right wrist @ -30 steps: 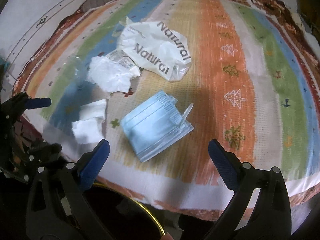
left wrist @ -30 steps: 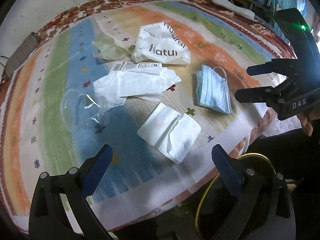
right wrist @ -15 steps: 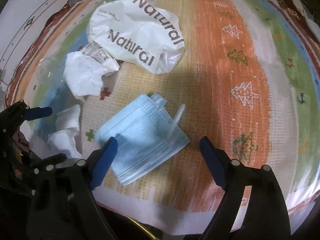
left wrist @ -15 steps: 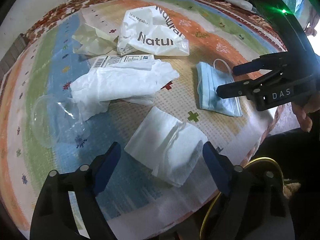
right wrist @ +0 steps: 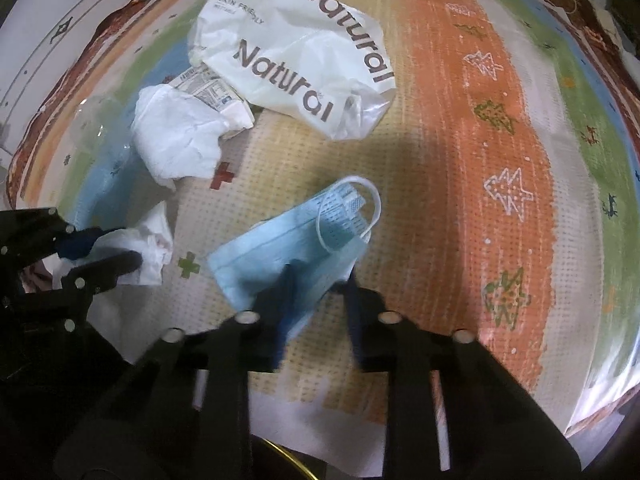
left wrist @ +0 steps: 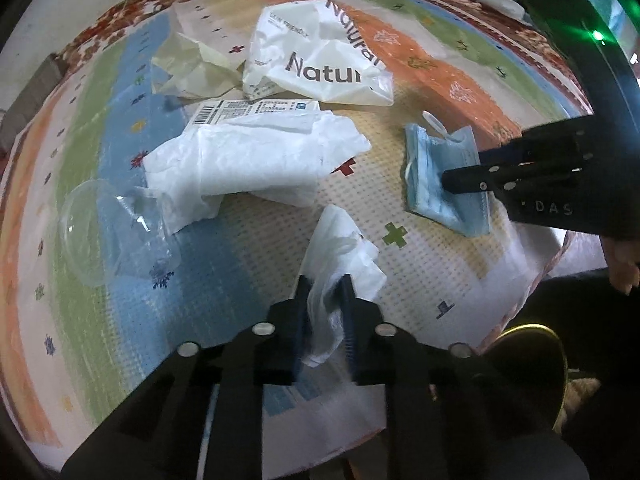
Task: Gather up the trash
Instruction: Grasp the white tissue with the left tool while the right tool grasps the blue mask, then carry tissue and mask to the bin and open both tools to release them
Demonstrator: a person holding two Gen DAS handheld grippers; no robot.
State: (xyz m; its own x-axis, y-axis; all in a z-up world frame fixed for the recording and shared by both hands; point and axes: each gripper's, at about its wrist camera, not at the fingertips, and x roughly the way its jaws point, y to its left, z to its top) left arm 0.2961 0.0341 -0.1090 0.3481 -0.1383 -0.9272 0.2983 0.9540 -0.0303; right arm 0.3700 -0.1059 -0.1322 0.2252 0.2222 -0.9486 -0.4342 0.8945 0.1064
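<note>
Gold-rimmed bin [left wrist: 556,344] beside striped cloth [left wrist: 440,40]

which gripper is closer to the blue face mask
Right. The right gripper is closing on the near edge of the blue face mask, pads pressing it. The left gripper is off to the side, closing on a white tissue.

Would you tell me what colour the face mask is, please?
The face mask is light blue with a white ear loop, clearest in the right wrist view.
</note>
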